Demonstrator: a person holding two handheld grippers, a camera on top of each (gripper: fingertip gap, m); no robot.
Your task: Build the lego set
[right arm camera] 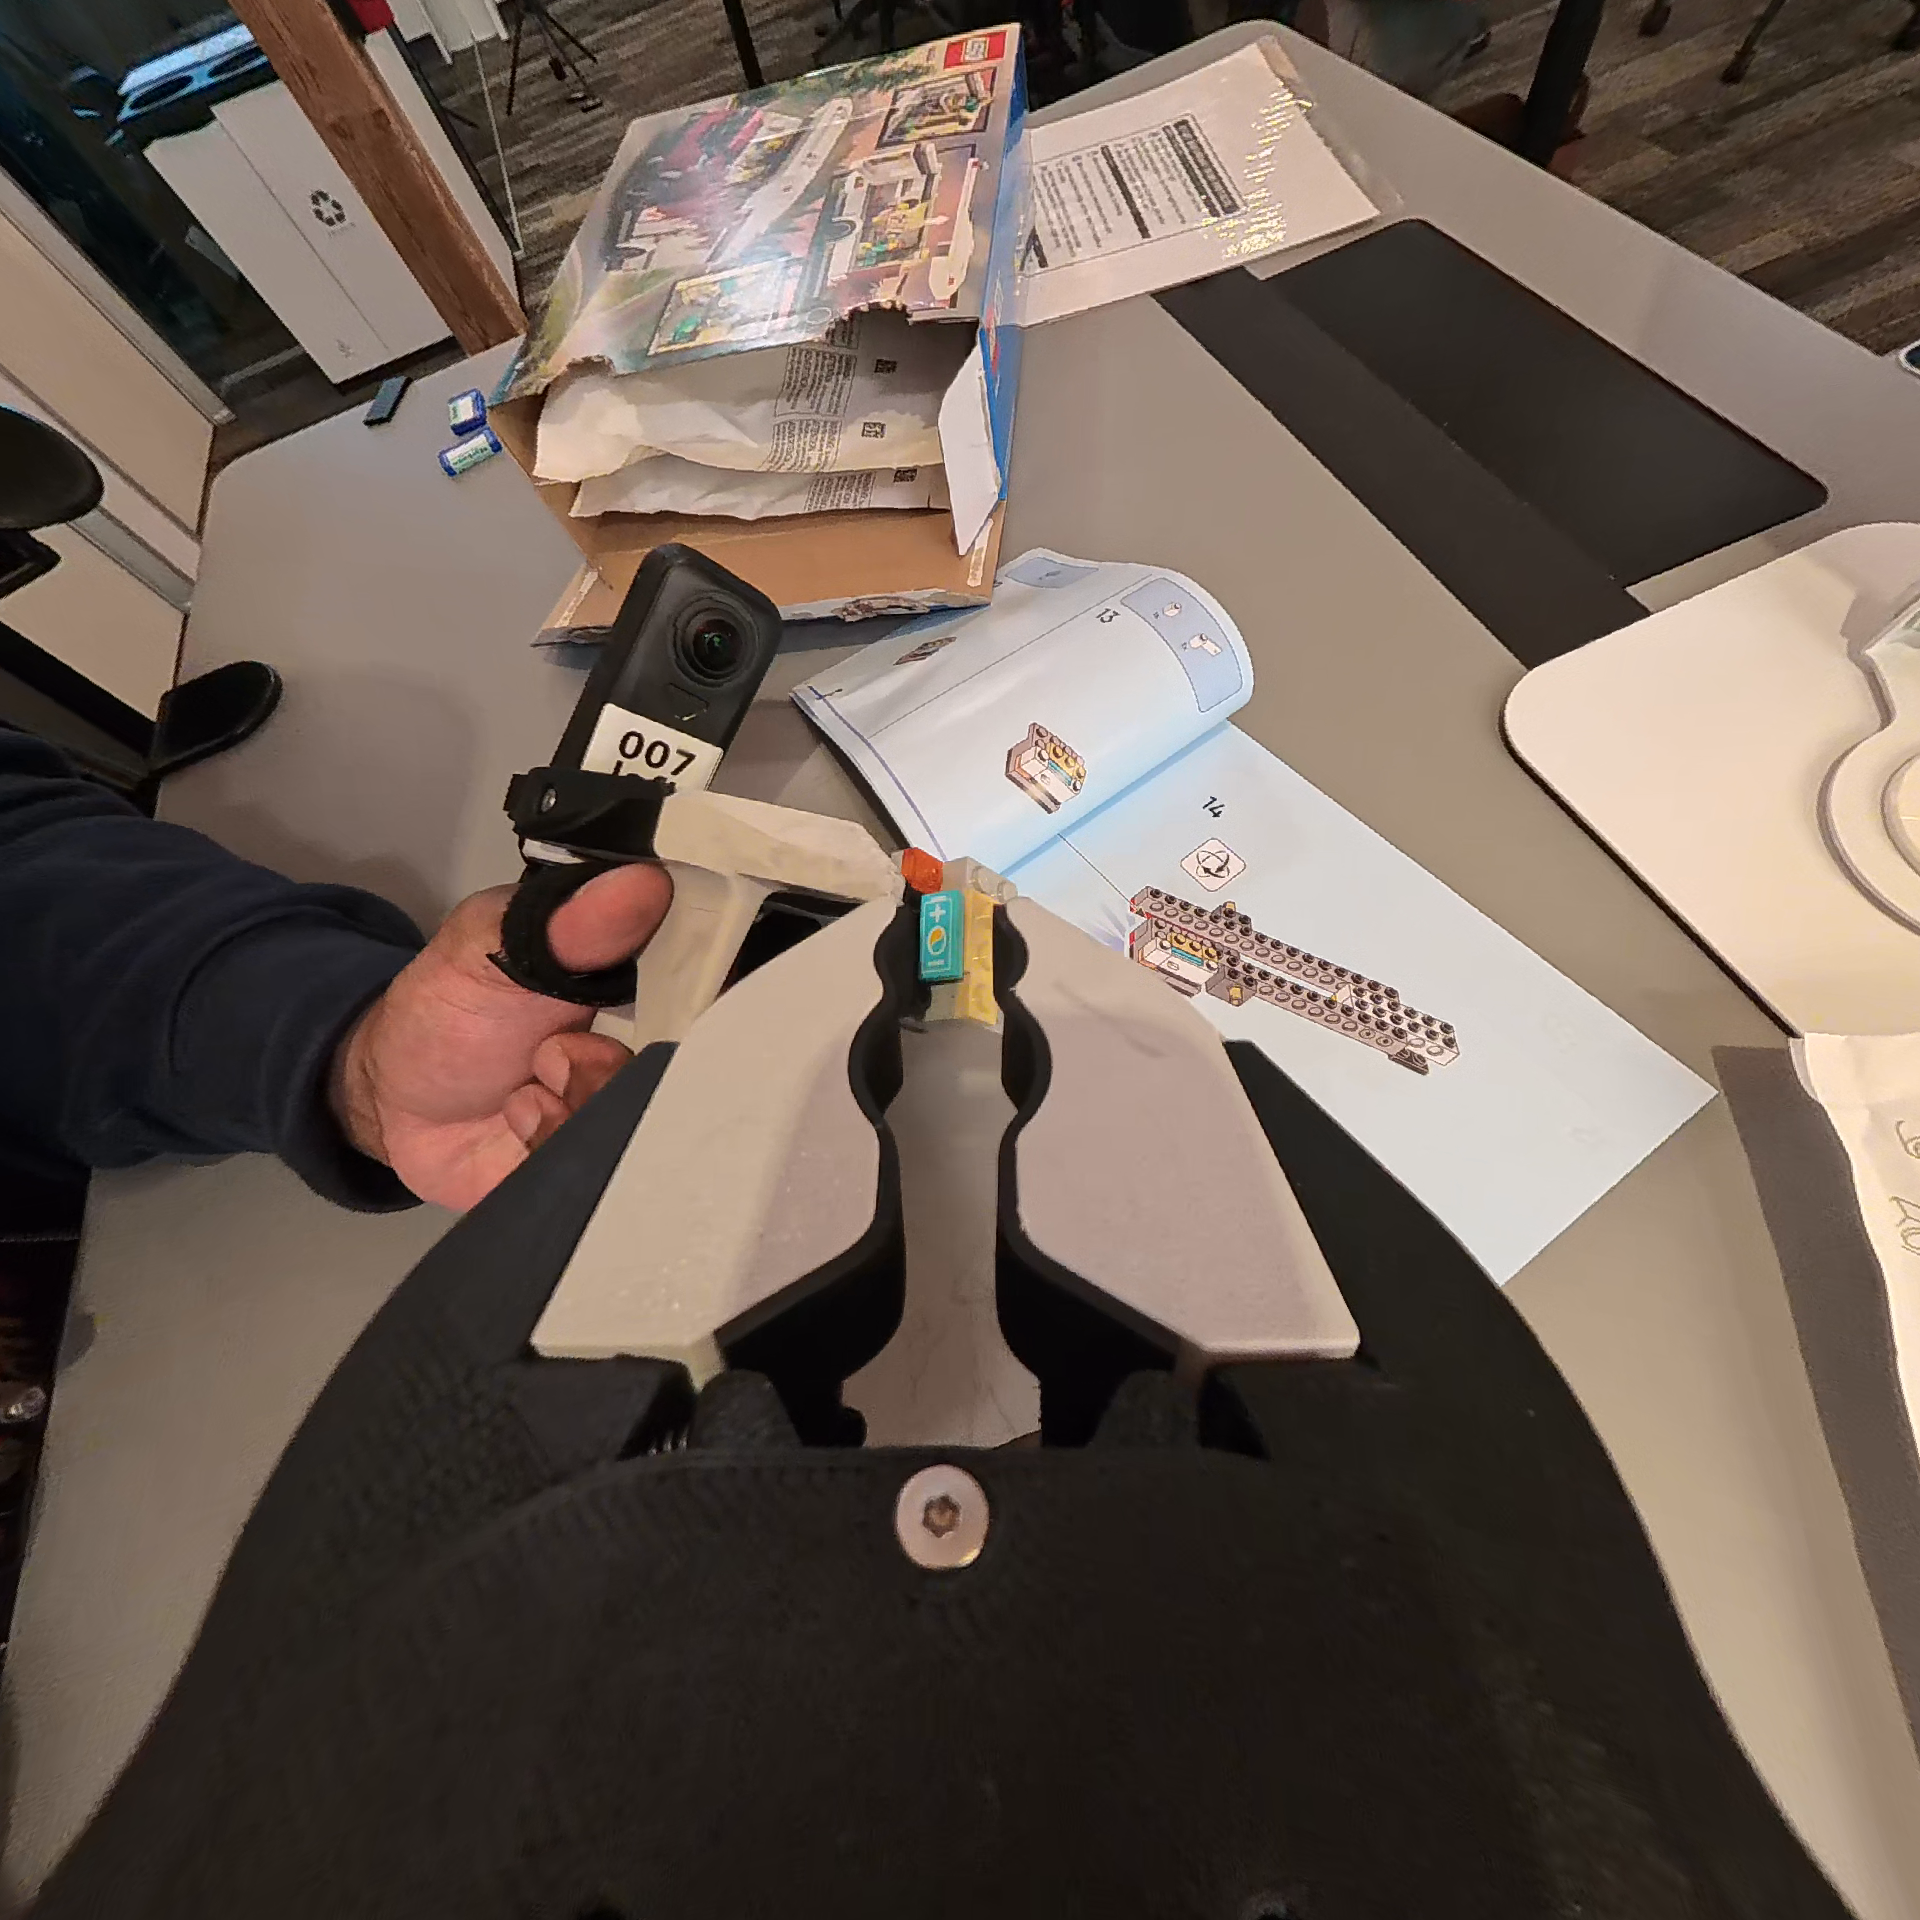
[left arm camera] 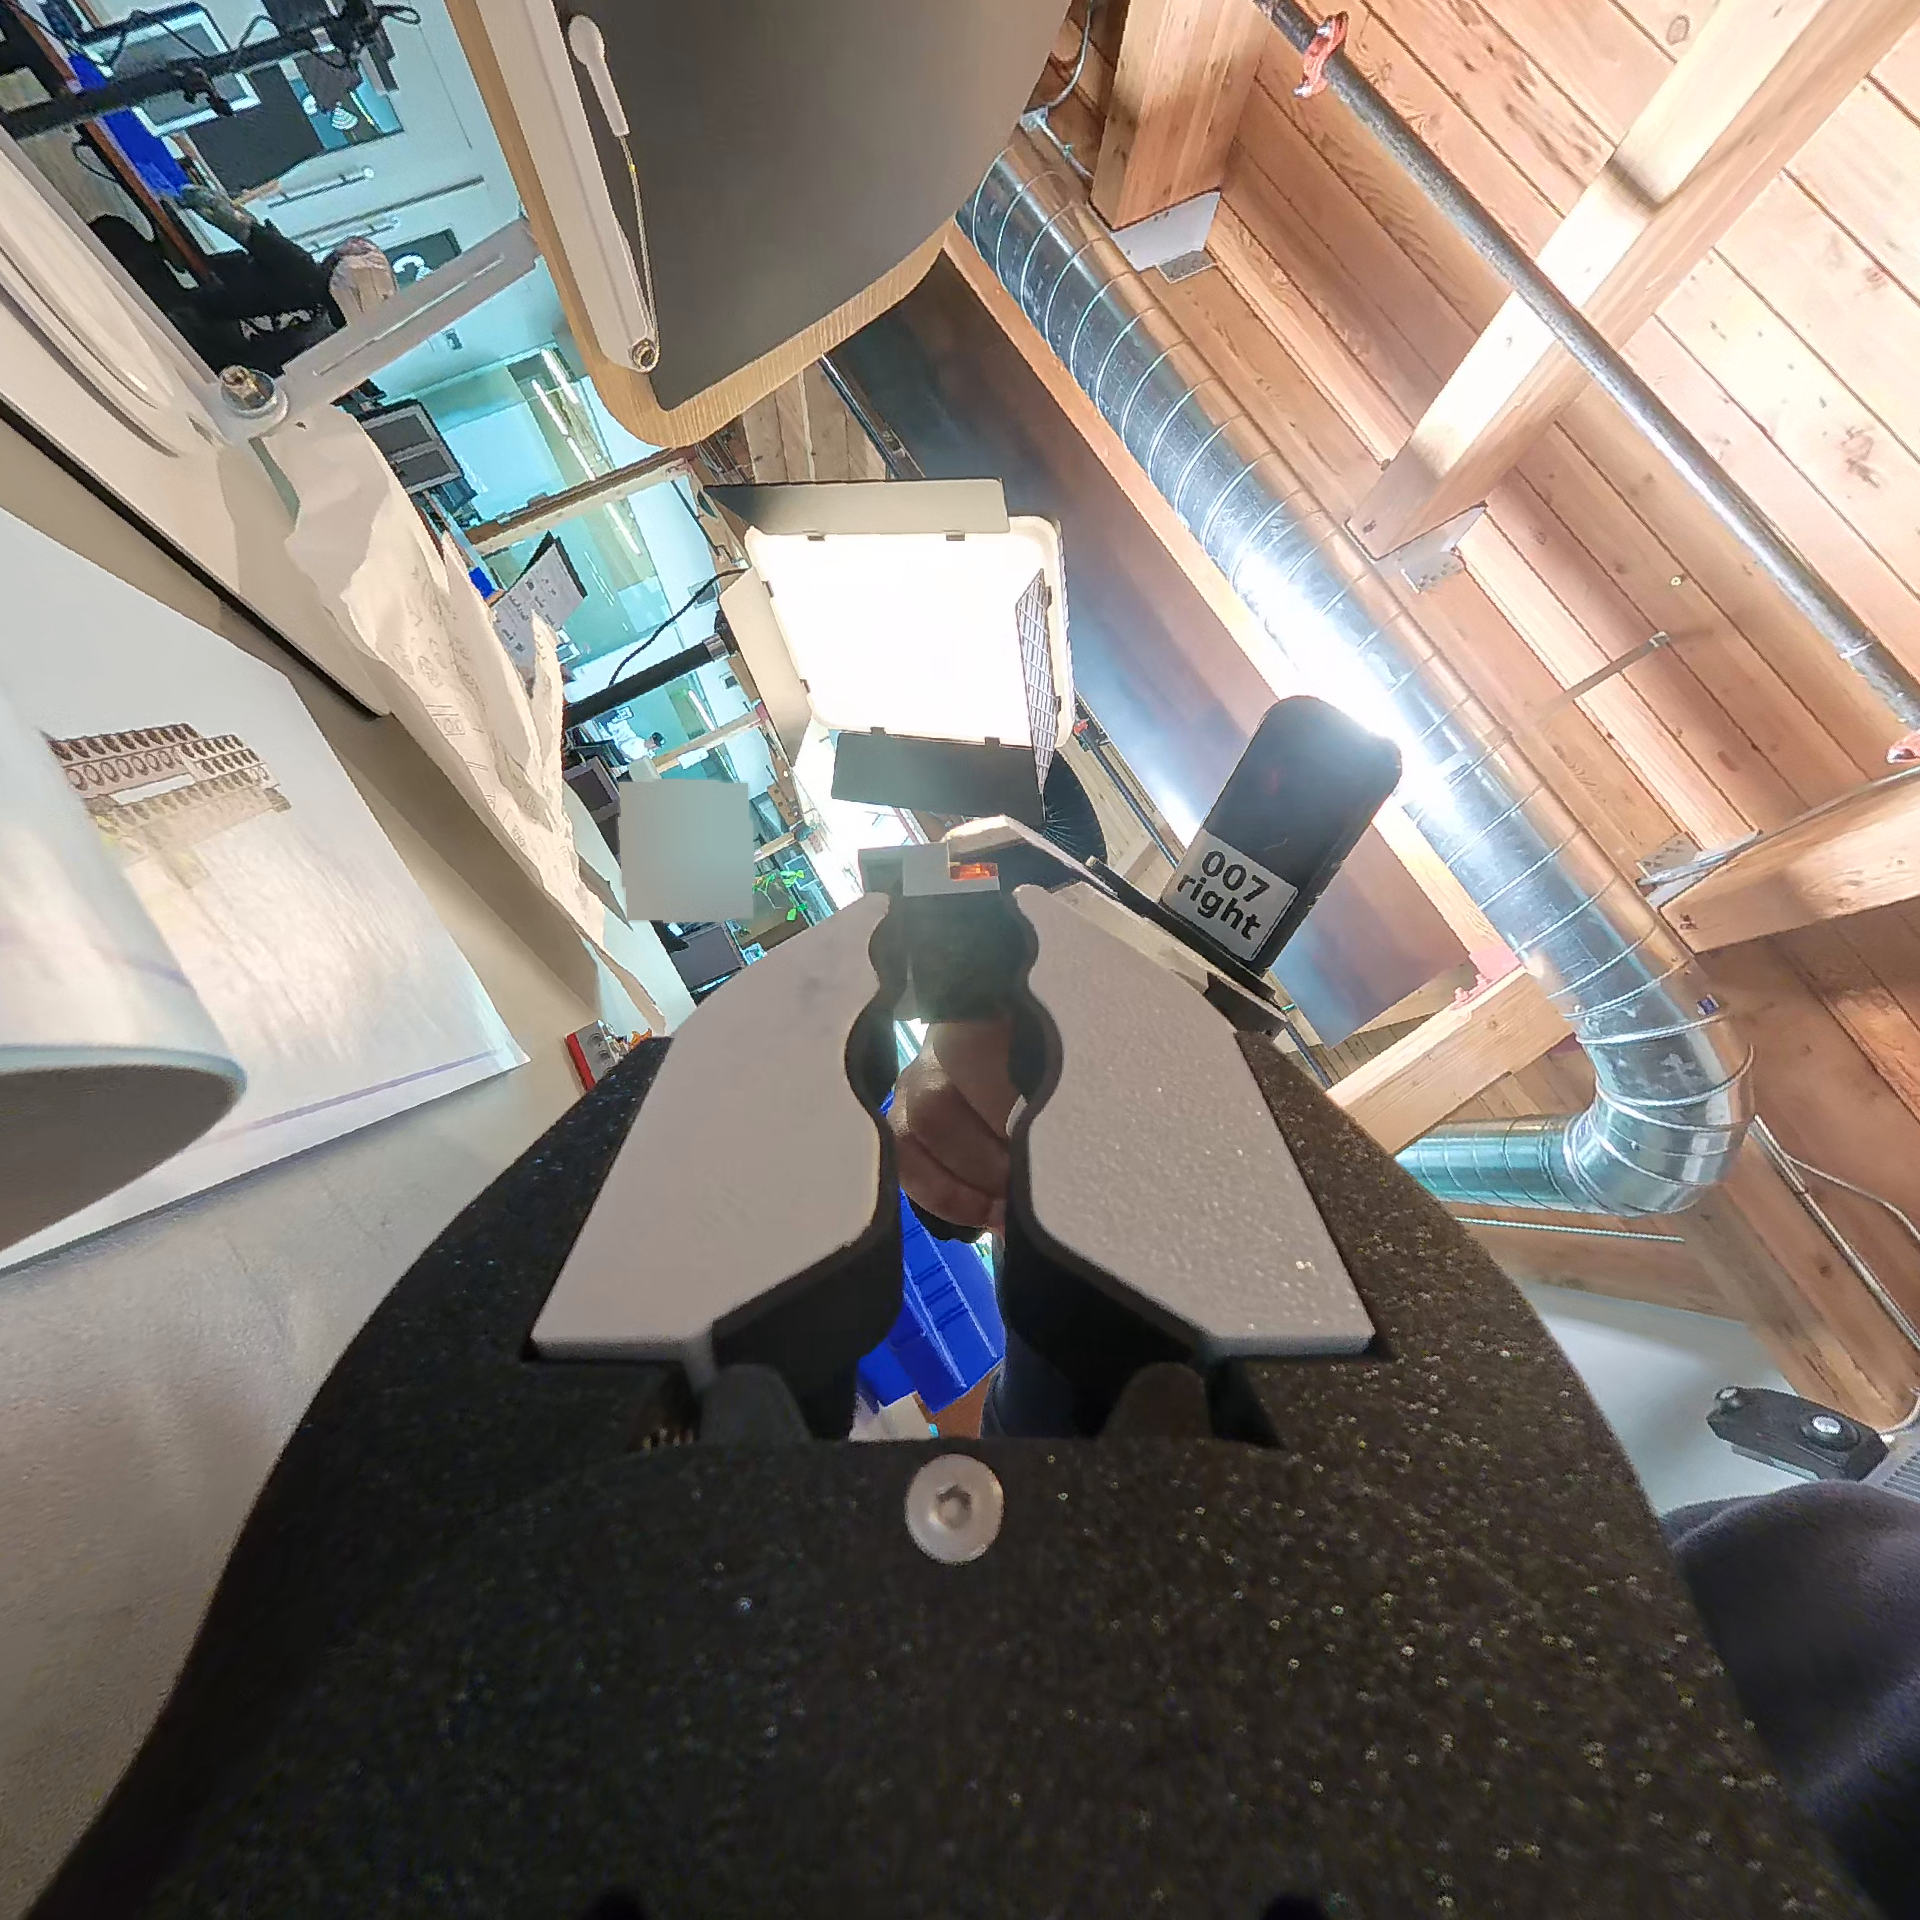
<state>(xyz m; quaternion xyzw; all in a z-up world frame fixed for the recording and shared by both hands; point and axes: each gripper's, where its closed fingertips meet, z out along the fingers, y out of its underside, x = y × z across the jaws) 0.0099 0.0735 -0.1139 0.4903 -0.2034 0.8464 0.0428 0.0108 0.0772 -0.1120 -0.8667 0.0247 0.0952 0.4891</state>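
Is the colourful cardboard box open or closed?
Open. The box lies on the table with its torn end gaping, white paper bags showing inside.

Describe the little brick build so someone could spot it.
Start at the open blue instruction booklet on the grey table. Just left of it, between the right gripper's fingertips, sits the small brick build. Unlike the printed models, it is real, with a teal tile, yellow brick and orange stud.

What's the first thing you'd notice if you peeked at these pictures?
The little toy brick build, teal, yellow and orange, pinched in the right claw with the left claw touching its orange end. Behind it, an open instruction booklet lies on the grey table. In the left wrist view a bright studio light glares.
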